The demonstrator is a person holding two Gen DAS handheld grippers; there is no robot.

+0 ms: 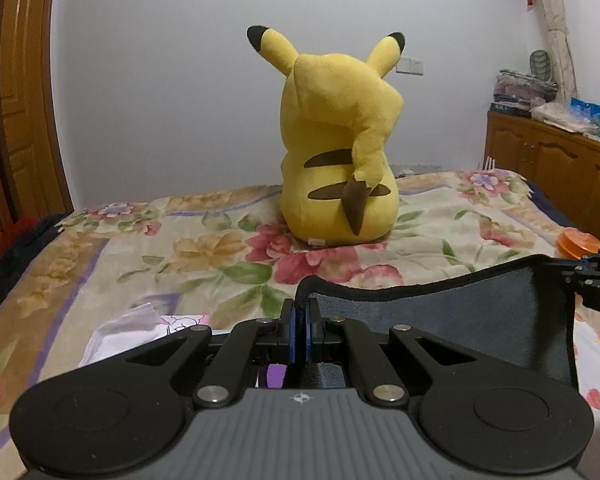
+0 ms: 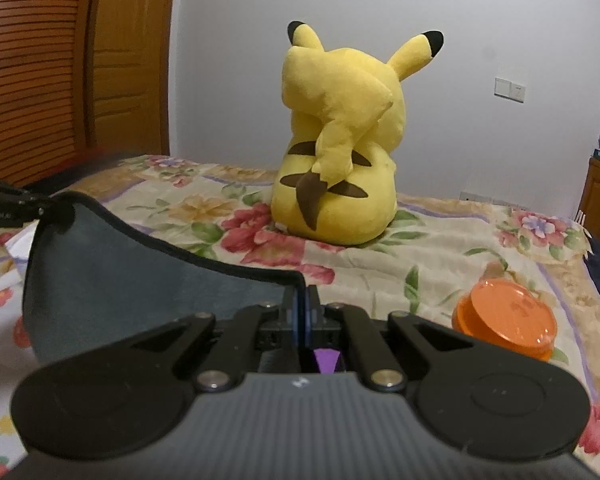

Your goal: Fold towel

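Observation:
A dark grey towel (image 1: 460, 320) with a black hem hangs stretched between my two grippers above the bed. My left gripper (image 1: 301, 304) is shut on one top corner of it. My right gripper (image 2: 303, 296) is shut on the other top corner; the towel (image 2: 140, 280) sags to its left toward the left gripper (image 2: 40, 204). In the left wrist view the right gripper (image 1: 572, 276) shows at the right edge, clamped on the towel. The towel's lower part is hidden behind the gripper bodies.
A big yellow plush toy (image 1: 336, 140) sits on the floral blanket (image 1: 140, 248), facing the wall. An orange round lid (image 2: 504, 316) lies on the bed at right. White paper (image 1: 116, 332) lies at left. A wooden cabinet (image 1: 552, 168) stands at right, a wooden door (image 2: 60, 60) at left.

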